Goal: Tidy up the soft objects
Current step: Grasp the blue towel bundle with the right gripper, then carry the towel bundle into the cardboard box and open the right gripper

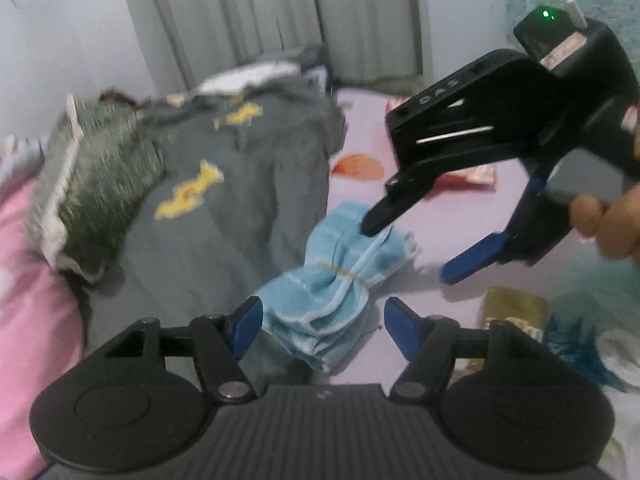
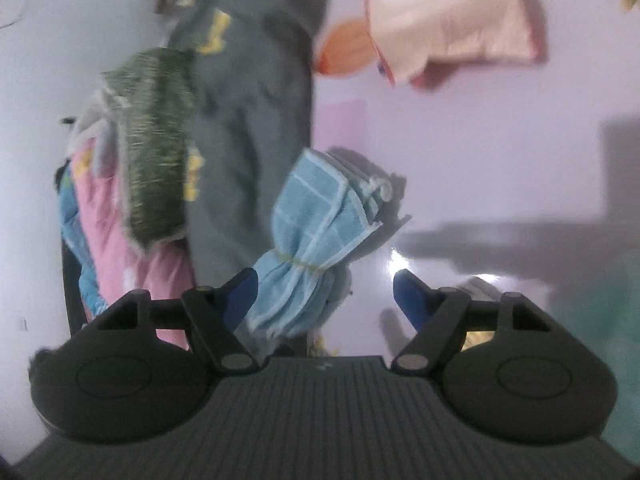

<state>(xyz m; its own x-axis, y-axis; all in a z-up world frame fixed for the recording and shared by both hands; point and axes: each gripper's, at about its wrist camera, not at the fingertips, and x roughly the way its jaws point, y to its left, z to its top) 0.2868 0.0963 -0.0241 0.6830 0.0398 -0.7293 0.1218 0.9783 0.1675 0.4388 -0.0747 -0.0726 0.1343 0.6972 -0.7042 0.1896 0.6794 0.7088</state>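
A light blue towel bundle (image 1: 340, 280), tied round its middle with a yellow band, lies on the lilac surface (image 1: 432, 216). My left gripper (image 1: 324, 320) is open, and the bundle's near end lies between its blue pads without being squeezed. Coming in from the upper right, my right gripper (image 1: 412, 252) is held by a hand (image 1: 608, 220) and straddles the bundle's far end. In the right wrist view the bundle (image 2: 312, 236) sits against the left finger of the right gripper (image 2: 326, 290). That gripper's other pad stands well clear of the bundle.
A grey garment with yellow prints (image 1: 240, 184) lies left of the bundle, with a green speckled cushion (image 1: 100, 184) and pink fabric (image 1: 28, 304) beyond it. An orange item (image 1: 356, 166), a pink packet (image 2: 452, 16) and a gold packet (image 1: 512, 312) lie on the surface.
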